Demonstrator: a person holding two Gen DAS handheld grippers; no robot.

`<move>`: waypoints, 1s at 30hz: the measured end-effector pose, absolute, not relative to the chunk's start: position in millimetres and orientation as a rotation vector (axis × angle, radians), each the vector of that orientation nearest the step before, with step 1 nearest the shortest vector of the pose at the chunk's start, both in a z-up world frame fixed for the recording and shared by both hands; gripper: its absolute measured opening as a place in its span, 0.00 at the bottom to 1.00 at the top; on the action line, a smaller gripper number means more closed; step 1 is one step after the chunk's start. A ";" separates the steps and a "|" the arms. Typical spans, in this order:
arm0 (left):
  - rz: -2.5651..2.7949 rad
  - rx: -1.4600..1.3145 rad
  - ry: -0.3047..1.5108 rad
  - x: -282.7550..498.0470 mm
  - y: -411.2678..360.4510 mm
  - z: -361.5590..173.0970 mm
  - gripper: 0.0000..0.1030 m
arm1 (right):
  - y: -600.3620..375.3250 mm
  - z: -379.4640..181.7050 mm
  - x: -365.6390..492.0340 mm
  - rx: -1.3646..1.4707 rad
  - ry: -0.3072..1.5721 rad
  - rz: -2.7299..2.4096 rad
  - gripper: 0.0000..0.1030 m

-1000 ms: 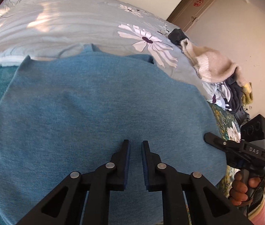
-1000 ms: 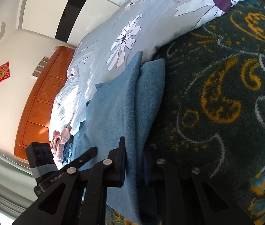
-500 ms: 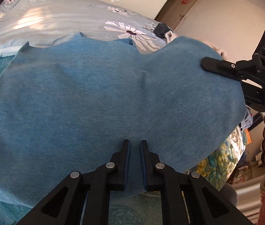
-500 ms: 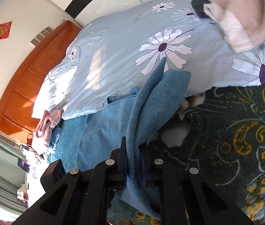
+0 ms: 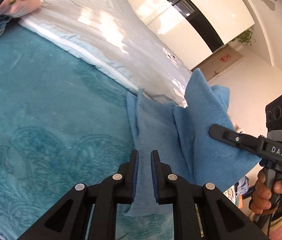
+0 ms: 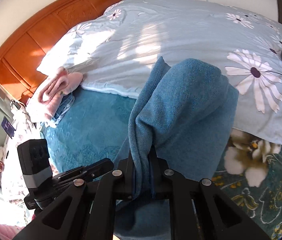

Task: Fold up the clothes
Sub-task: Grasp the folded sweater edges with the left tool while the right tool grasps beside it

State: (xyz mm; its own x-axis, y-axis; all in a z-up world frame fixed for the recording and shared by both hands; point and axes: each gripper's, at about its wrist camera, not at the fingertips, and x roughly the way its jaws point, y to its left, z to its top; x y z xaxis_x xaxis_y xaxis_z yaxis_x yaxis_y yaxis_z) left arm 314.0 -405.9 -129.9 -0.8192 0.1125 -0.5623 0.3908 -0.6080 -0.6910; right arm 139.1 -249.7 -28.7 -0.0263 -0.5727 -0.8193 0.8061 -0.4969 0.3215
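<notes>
A blue garment (image 6: 185, 108) hangs bunched above our teal blanket (image 5: 41, 120) on the bed, just beside the floral duvet (image 6: 181, 30). Our right gripper (image 6: 142, 172) has its jaws clamped on the fabric. Our left gripper (image 5: 144, 172) pinches its lower edge, jaws opening slightly.

Wrist views, close above bed (image 5: 41, 120)

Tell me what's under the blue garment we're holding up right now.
Under the blue garment a teal blanket covers the bed, and the floral duvet lies behind it. Whatever sits directly beneath the hanging folds is hidden. Both the left gripper and right gripper pinch the cloth.
</notes>
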 end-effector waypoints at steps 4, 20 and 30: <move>-2.518 0.860 1.304 323.5 -414.2 -132.4 0.14 | -284.6 -59.5 159.3 1.247 0.432 -1.728 0.12; -2.657 0.851 1.176 278.0 -416.3 -96.3 0.51 | -204.9 -39.6 148.1 1.195 0.199 -1.778 0.48; -2.570 1.160 1.244 202.9 -455.4 -126.2 0.57 | -121.2 -120.5 123.9 1.456 -0.309 -1.690 0.50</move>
